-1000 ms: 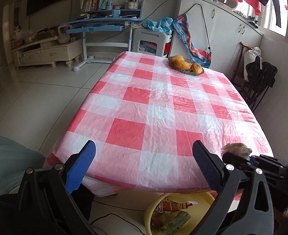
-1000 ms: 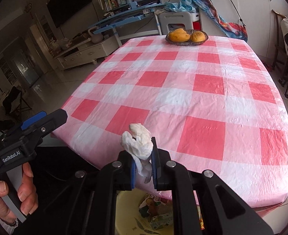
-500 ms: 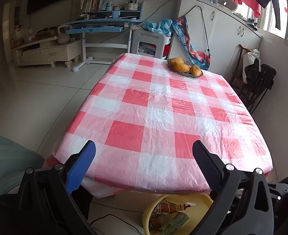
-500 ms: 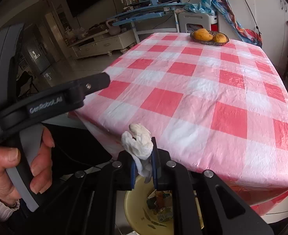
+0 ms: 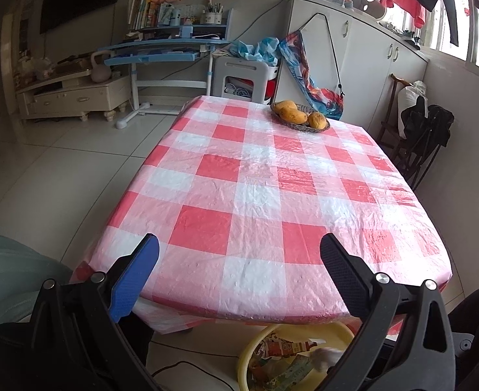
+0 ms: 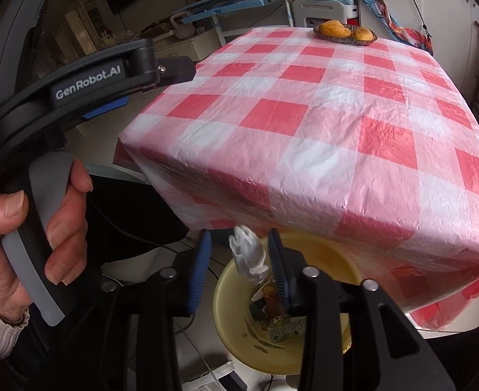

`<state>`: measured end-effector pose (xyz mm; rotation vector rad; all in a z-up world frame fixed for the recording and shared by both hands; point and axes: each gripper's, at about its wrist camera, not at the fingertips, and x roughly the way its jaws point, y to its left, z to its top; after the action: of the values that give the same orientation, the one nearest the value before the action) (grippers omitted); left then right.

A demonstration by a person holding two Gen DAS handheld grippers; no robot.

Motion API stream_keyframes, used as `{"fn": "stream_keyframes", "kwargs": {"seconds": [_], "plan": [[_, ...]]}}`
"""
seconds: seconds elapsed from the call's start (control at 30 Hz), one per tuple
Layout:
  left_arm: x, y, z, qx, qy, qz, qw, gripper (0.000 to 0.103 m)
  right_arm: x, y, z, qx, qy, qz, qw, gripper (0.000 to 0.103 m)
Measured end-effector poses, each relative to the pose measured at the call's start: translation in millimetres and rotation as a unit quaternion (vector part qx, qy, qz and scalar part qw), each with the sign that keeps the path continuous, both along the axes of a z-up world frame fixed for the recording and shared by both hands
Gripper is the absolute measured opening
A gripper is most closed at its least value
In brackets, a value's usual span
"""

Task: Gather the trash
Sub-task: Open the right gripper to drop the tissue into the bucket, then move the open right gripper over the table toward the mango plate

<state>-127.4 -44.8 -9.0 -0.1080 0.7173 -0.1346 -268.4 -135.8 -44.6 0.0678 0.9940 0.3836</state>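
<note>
Left gripper (image 5: 239,254): jaws wide apart, empty, over the table (image 5: 255,195) edge. Right gripper (image 6: 239,260): jaws opening, crumpled tissue (image 6: 249,254) loose between them above the yellow bin (image 6: 239,335). Tissue: likely light, soft, crushable; pinch anywhere on the wad.

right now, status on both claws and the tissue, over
Right claw opening over the yellow bin, crumpled tissue loose between its pads. Left claw open, empty, above the table edge. Drop path looks clear.
</note>
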Motion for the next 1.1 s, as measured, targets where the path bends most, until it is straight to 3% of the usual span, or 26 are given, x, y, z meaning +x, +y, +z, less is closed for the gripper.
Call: {"fn": "stream_keyframes", "kwargs": {"seconds": [0.33, 0.7, 0.9, 1.1], "plan": [[-4.9, -1.8, -0.6, 0.008, -0.004, -0.002, 1.0, 0.096, -8.0, -10.5, 5.9, 0.004, -0.006, -0.031, 0.999, 0.067], [-8.6, 5.6, -6.3, 0.011, 0.008, 0.008, 0.9999, 0.096, 0.9, -19.2, 24.5, 0.0, -0.033, -0.065, 0.997, 0.08], [-4.1, 6.4, -9.7, 0.008, 0.022, 0.01, 0.9997, 0.096, 57.9, -37.2, 41.2, -0.032, -0.054, -0.105, 0.992, 0.093], [1.3, 11.8, -10.8, -0.002, 0.031, 0.018, 0.9994, 0.096, 164.7, -68.6, 33.3, -0.059, -0.008, -0.164, 0.985, 0.093]]}}
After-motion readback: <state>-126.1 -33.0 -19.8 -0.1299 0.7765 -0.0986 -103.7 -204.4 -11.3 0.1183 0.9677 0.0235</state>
